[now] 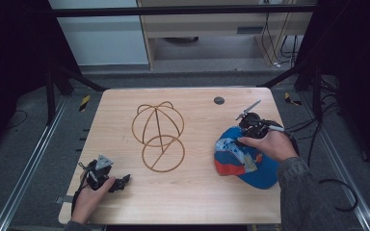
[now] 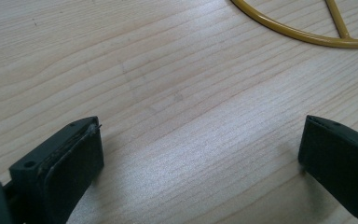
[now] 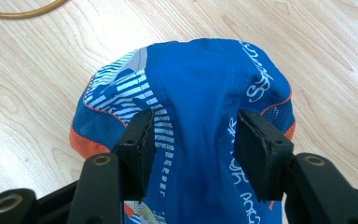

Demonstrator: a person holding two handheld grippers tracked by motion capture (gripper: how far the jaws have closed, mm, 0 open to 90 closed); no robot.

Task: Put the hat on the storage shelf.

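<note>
Pale wooden bench (image 1: 192, 192), right gripper on a blue cap

Right gripper (image 3: 193, 140) has its jaws down over the blue cap (image 3: 200, 88), a ridge of the crown's fabric pinched between the pads, at the bench's right side. Left gripper (image 2: 200, 154) rests released, jaws wide apart over bare wood, at the near left corner. Between them stands a yellow wire hat stand (image 1: 158, 136), apart from both
</note>
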